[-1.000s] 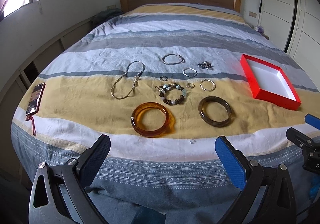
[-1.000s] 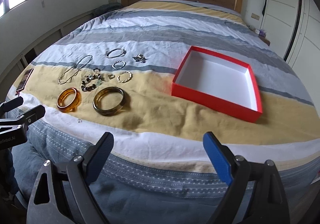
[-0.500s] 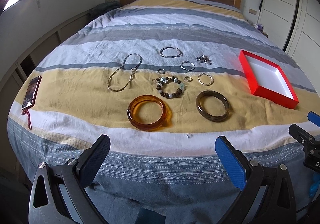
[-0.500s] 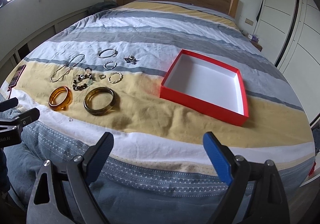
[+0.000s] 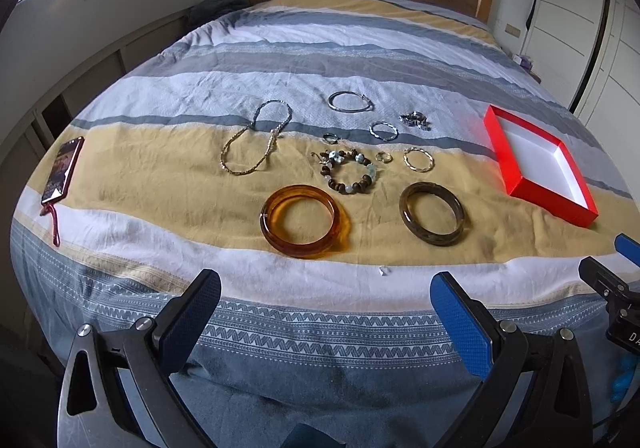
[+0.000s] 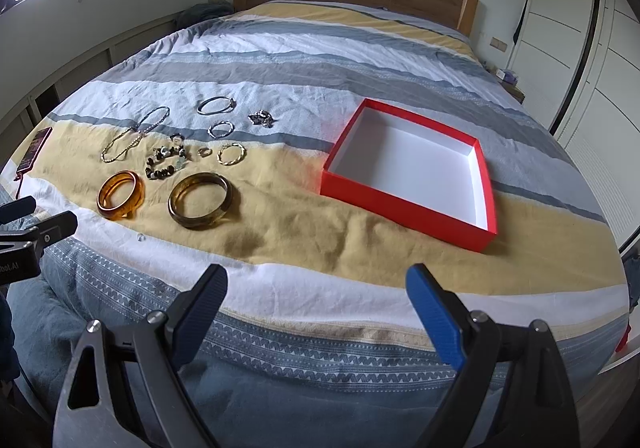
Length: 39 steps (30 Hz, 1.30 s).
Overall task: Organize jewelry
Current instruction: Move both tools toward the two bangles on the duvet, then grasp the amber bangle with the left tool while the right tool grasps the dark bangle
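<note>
Left wrist: left gripper [image 5: 326,312] released, hovering off bed [image 5: 160,184] foot edge; jewelry [image 5: 348,164] spread mid-bed, red box [image 5: 516,176] toward right edge.
Right wrist: right gripper [image 6: 316,308] released, holding nothing; box [image 6: 400,204] ahead, bangles [image 6: 200,202] to its left.

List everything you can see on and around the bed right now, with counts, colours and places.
Box: 1, red with white inside, nothing in it, right of the jewelry.
Bangles: 2, amber and dark brown, nearest the foot edge.
Beaded bracelet: 1, brown and pale beads, behind the amber bangle.
Chain necklace: 1, silver-gold, left of the group.
Thin metal hoops and rings: several, silver and gold, farther back.
Phone: 1, red case, bed's left edge.
Bed: 1, striped cover, wooden headboard.
Left gripper: open, holding nothing.
Right gripper: open, holding nothing.
</note>
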Each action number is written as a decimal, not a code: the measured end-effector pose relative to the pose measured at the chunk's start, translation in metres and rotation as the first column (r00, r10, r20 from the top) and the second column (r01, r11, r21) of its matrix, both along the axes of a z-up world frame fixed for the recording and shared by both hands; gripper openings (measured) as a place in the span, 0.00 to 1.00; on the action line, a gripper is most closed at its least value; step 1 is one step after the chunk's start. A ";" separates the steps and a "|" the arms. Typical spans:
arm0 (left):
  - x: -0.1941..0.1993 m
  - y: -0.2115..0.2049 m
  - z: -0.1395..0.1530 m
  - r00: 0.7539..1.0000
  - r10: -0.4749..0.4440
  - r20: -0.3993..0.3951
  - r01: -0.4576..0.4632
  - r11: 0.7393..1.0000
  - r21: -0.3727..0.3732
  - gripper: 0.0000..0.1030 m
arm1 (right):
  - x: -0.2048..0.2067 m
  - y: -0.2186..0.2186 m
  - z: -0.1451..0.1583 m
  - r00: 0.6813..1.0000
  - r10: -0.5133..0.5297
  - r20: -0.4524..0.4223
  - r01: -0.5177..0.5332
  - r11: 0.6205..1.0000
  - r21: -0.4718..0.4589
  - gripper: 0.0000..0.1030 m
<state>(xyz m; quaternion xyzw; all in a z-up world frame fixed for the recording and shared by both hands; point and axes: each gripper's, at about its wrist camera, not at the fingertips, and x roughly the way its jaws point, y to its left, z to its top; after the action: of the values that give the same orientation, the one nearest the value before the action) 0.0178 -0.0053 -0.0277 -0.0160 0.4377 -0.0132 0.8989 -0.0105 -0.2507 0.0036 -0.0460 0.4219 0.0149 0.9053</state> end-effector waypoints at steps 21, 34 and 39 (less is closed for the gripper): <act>0.019 0.053 -0.005 0.992 0.102 -0.070 -0.104 0.994 -0.021 1.00 | 0.026 0.018 -0.012 0.994 0.066 -0.092 -0.060 0.996 0.067 0.89; 0.092 0.066 -0.031 0.987 0.103 -0.123 -0.097 0.994 0.054 0.90 | 0.107 0.047 -0.047 0.954 0.172 -0.243 -0.125 0.972 0.200 0.86; 0.116 0.067 -0.058 0.978 0.100 -0.185 -0.089 0.994 0.065 0.79 | 0.138 0.058 -0.069 0.938 0.192 -0.287 -0.130 0.967 0.220 0.67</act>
<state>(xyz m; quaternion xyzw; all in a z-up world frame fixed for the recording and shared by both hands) 0.1342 0.0613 -0.0859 -0.0126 0.5195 0.0434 0.8533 0.1277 -0.1926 -0.0651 0.0125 0.5483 0.1380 0.8247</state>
